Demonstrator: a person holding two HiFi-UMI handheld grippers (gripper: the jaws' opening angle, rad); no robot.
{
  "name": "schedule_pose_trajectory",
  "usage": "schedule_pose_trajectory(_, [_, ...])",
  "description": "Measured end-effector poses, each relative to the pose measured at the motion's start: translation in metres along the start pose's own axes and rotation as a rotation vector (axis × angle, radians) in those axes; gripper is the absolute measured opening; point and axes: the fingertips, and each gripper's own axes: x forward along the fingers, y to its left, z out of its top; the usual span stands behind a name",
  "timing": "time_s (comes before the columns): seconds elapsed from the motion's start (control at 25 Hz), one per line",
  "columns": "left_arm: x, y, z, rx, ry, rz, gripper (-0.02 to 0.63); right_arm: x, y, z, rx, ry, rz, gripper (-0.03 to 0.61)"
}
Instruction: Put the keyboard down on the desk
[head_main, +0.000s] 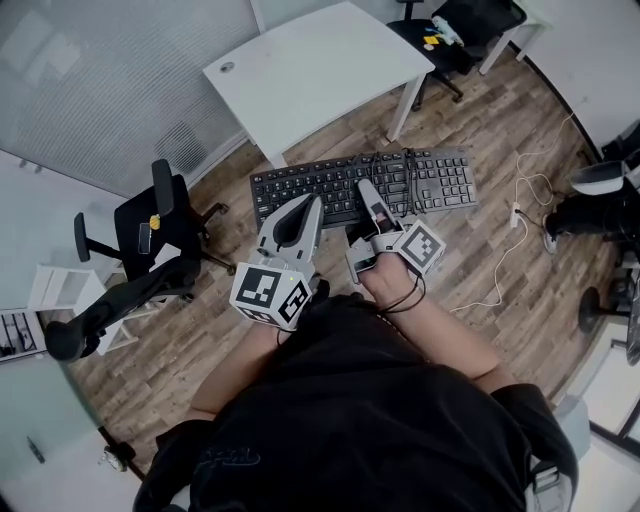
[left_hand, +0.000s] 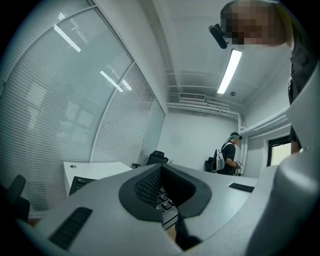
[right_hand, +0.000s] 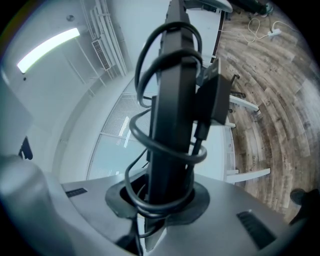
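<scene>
A black keyboard (head_main: 345, 188) with its cable wound around it hangs in the air over the wooden floor, short of the white desk (head_main: 310, 65). My left gripper (head_main: 303, 212) is shut on its near edge at the left. My right gripper (head_main: 370, 196) is shut on the near edge towards the middle. In the left gripper view keys of the keyboard (left_hand: 166, 204) show between the closed jaws of the left gripper (left_hand: 169, 212). In the right gripper view the keyboard (right_hand: 170, 120) stands edge-on, cable (right_hand: 145, 142) looped round it, clamped in the right gripper (right_hand: 167, 200).
A black office chair (head_main: 150, 235) stands at the left, and another chair (head_main: 460, 30) sits beyond the desk. A white cord and power strip (head_main: 515, 212) lie on the floor at the right. A person with a backpack (left_hand: 227, 157) stands at the far wall.
</scene>
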Motion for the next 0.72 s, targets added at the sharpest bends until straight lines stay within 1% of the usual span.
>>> schedule_pose_trajectory(0.16, [0.015,0.029,0.011,0.003,0.002,-0.023,0.014,0.031,-0.001,0.002,-0.010,-0.026,-0.006,0.093])
schedule_pose_trajectory(0.4, [0.041,0.075,0.040,0.017,-0.004,-0.063,0.014,0.084,0.009,0.003,-0.006,-0.067,-0.001,0.092])
schedule_pose_trajectory(0.56, [0.048,0.100,0.052,0.029,-0.002,-0.087,0.014,0.114,0.017,-0.001,-0.012,-0.086,0.006,0.093])
schedule_pose_trajectory(0.72, [0.049,0.127,0.061,0.027,-0.008,-0.087,0.014,0.140,0.018,-0.011,-0.010,-0.091,0.007,0.093])
